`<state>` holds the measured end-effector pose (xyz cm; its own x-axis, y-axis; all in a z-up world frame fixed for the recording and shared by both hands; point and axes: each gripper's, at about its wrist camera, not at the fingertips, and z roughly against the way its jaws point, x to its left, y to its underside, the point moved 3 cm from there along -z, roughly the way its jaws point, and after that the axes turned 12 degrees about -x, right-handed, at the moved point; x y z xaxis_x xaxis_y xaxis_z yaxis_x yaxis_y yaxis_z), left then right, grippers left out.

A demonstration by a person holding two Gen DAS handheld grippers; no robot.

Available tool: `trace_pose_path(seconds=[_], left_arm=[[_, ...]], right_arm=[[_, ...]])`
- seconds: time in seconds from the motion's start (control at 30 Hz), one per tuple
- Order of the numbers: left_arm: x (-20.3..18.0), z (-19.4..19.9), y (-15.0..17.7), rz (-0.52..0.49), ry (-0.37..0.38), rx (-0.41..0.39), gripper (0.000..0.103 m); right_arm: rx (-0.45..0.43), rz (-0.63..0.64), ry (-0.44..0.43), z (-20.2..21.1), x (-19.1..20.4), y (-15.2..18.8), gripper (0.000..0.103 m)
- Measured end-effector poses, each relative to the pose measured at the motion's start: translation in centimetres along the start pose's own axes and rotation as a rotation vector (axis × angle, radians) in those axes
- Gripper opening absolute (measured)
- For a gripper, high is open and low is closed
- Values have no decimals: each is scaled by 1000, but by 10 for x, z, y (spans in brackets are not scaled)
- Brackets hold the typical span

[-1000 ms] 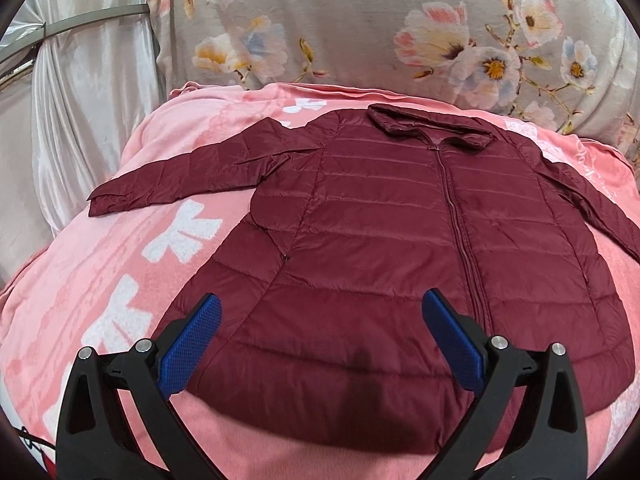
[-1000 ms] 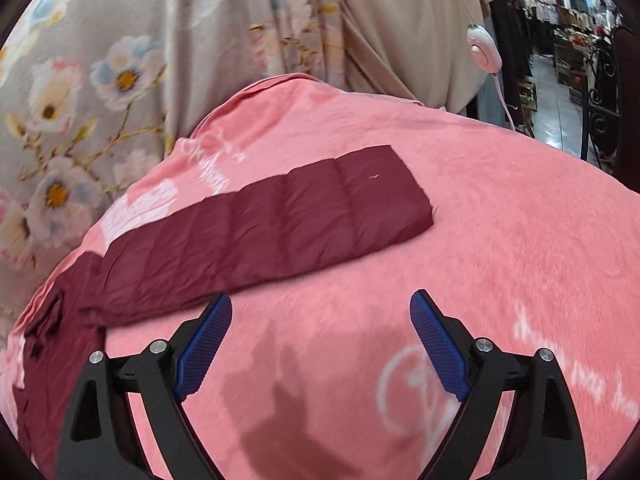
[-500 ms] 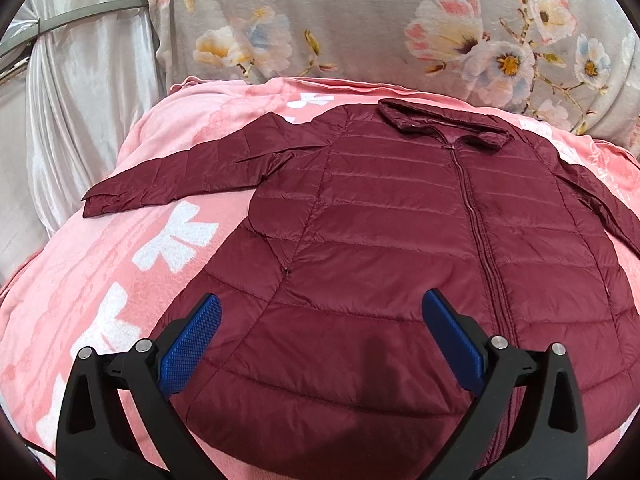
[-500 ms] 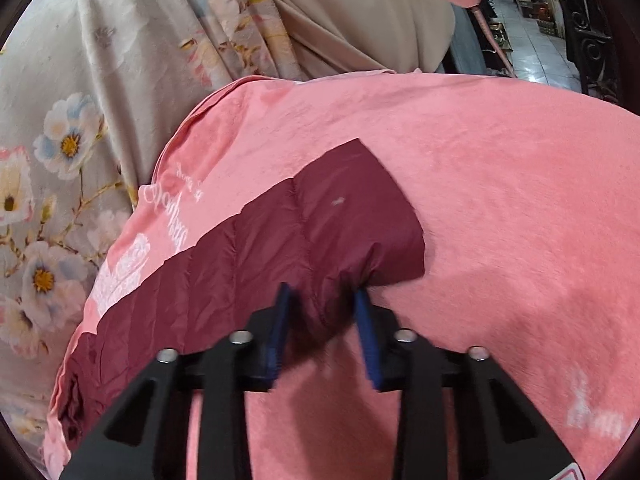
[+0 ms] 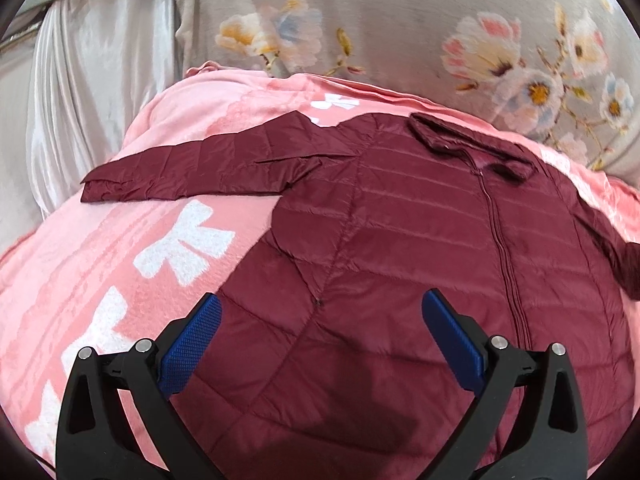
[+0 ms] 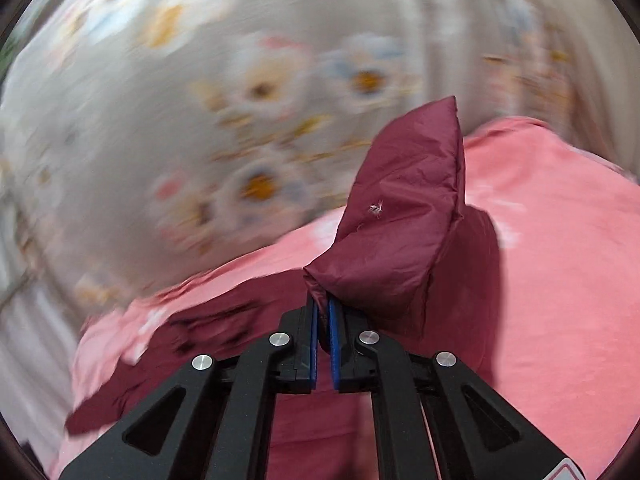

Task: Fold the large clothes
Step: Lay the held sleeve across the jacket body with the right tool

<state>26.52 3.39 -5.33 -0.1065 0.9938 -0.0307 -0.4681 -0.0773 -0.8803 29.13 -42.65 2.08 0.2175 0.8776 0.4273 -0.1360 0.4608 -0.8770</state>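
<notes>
Two grippers are at work over one dark red quilted jacket [image 5: 420,248], which lies with its front up on a pink blanket [image 5: 120,240] that has white bow shapes on it. In the left wrist view the left gripper [image 5: 320,336] hangs above the lower part of the jacket, on the side of the flat sleeve; its black arms are spread wide and the blue pads [image 5: 192,344] hold nothing between them. A dark shadow falls on the jacket cloth just under this gripper. One sleeve [image 5: 192,168] is stretched out flat on the blanket, away from the body of the jacket, and the collar [image 5: 472,148] lies at the far end, near a grey curtain with flowers [image 5: 400,32]. The zipper [image 5: 504,248] is closed and runs from the collar down the middle of the jacket. At the far left of this view hangs a pale shiny cloth [image 5: 92,80]. In the right wrist view the right gripper [image 6: 323,312] has its blue pads pressed almost together, and they pinch the end of the other sleeve [image 6: 404,220]. This sleeve end is lifted off the blanket and stands up above the pads, with a small white feather [image 6: 376,208] stuck on its cloth. The rest of the jacket is seen lower left in this view, blurred, and the flowered curtain behind is blurred too.
</notes>
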Motion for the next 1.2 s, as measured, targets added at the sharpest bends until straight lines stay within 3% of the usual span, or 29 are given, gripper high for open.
trace_pose_path(seconds=[0.07, 0.27, 0.37, 0.5, 0.63, 0.7, 0.77, 0.9, 1.07, 1.2], left_arm=[[8, -4, -6, 25, 2, 0, 98], [33, -16, -25, 86, -5, -15, 98], [42, -24, -31, 109, 6, -6, 98], [43, -39, -36, 155, 74, 21, 98], [26, -57, -41, 198, 164, 53, 98], [14, -69, -42, 233, 221, 81, 98], [0, -82, -42, 274, 276, 126, 98], [-23, -98, -39, 349, 348, 187, 98], [-36, -122, -17, 375, 308, 300, 98], [-30, -125, -8, 418, 284, 309, 97]], right_arm=[[67, 33, -122, -16, 51, 24, 6], [239, 107, -283, -47, 136, 103, 6], [322, 145, -311, -58, 163, 142, 5], [429, 198, -332, -66, 185, 183, 8], [441, 234, -332, -57, 193, 195, 17], [424, 218, -324, -52, 188, 189, 41], [394, 193, -305, -42, 176, 180, 53], [355, 135, -236, -19, 132, 163, 53], [316, -24, -90, -11, 53, 138, 53], [289, -227, 2, -17, -15, 120, 55]])
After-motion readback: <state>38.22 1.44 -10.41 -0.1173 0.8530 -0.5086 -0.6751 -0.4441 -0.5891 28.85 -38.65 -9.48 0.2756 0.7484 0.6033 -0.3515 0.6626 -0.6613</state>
